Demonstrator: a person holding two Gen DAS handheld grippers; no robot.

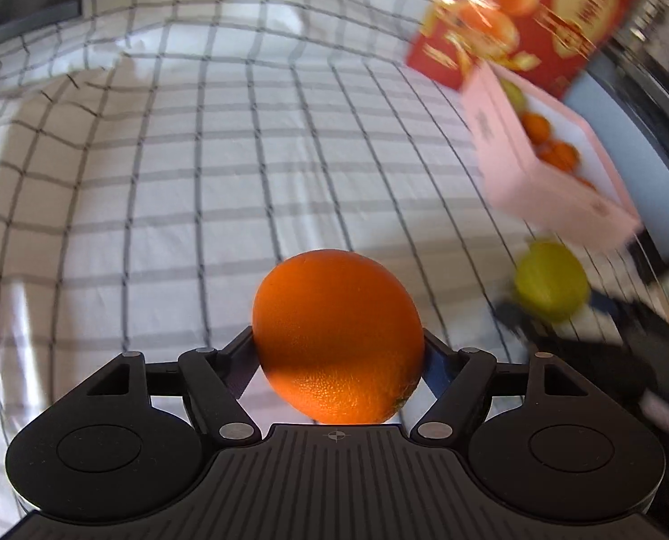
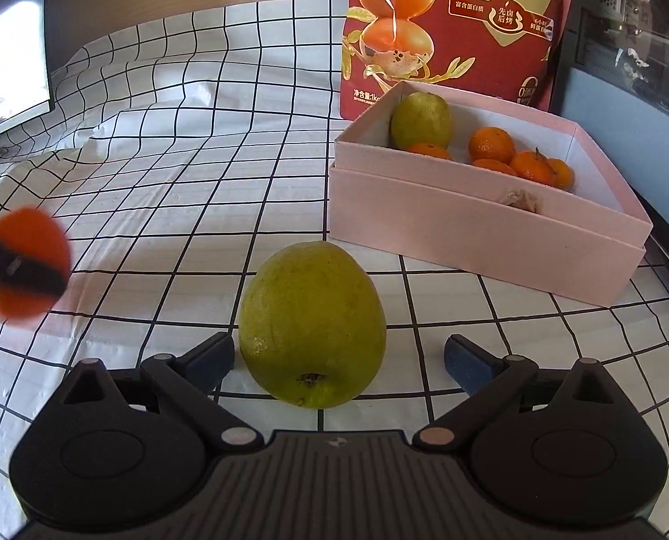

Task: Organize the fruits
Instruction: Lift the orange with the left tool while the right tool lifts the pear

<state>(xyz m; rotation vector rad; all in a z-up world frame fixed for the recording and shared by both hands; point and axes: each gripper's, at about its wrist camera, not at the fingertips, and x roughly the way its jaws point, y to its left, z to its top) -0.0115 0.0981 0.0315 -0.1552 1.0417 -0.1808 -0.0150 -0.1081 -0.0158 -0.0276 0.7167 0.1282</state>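
Left of the pink box [image 2: 482, 220] the checked table [image 2: 190, 189] lies bare and wide, while a red bag [image 2: 460, 22] stands just behind the box. The left tool [image 1: 338, 342] is clenched on an orange [image 1: 338, 335] held above the table; the right tool [image 2: 338, 360] stands released, wide apart, with a green fruit [image 2: 312, 324] resting on the table between its fingers, in front of the box. The box holds another green fruit [image 2: 420, 119] and several small oranges [image 2: 491, 145].

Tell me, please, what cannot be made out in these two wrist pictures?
- Left wrist: the pink box and red bag are motion-blurred; printing unreadable.
- Left wrist: the orange hides the left gripper pads.
- Right wrist: the orange is blurred and cut by the left edge.
- Right wrist: the box wall hides the lower fruit.
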